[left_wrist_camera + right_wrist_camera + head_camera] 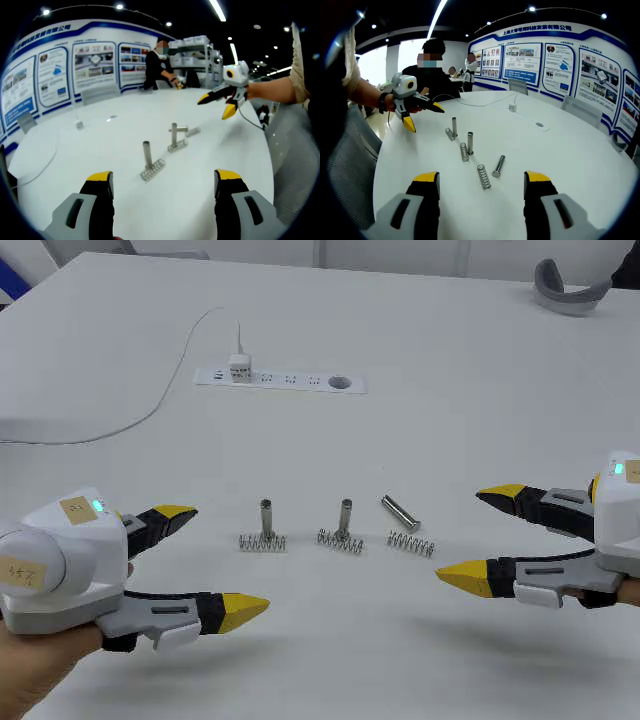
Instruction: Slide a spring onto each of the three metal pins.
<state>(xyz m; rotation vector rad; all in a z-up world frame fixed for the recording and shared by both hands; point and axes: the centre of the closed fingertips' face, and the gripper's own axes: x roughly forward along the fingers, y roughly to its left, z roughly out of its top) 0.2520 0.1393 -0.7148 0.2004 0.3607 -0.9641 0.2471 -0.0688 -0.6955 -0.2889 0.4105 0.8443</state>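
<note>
My white table point(450, 350) carries two upright pins point(267, 518), a third pin point(399, 511) lying flat, three springs point(340, 540) beside them, and a power strip point(280, 379) nearer its far edge.

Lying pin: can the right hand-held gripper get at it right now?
Probably yes: the right hand-held gripper is open and nothing stands between it and the lying pin; a spring lies just beside.

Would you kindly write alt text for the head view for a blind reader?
On a white table, the left pin and middle pin stand upright and the right pin lies flat, all metal, in a row with loose springs in front. The open left claw and right claw flank them; a power strip lies behind.
</note>
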